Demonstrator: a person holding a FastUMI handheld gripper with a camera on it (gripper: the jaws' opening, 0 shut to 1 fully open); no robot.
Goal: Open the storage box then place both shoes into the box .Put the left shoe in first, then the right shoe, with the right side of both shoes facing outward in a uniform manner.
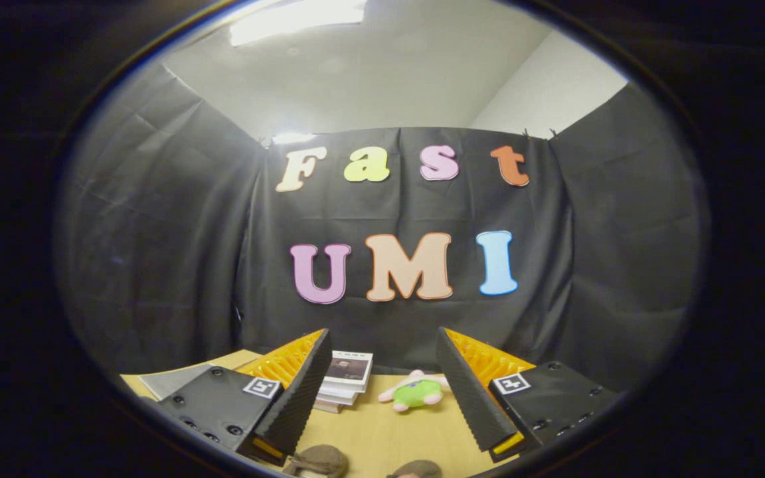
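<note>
At the lower left of the frame a grey flat sheet (pixel 169 380) lay on the wooden table (pixel 382 431), partly behind the left finger. The gripper (pixel 382 358) was held level above the table with its fingers released and spread wide, nothing between them; the left finger (pixel 299 392) rose from the lower left, the right finger (pixel 469 392) from the lower right. Just right of the left finger's tip, near the lower centre, a small stack of books (pixel 346 382) sat at the table's far edge against the black cloth wall (pixel 176 265). Right of the books, between the fingers and beyond them, a pink and green plush toy (pixel 417 392) lay on the table. At the very bottom of the frame, below the fingers, two brownish rounded shapes showed, one at bottom centre-left (pixel 319 460) and one at bottom centre-right (pixel 416 469); they may be the shoes, but too little of them was visible to tell. Across the upper part of the frame ran a pale ceiling (pixel 382 73) with a bright light (pixel 296 16).
</note>
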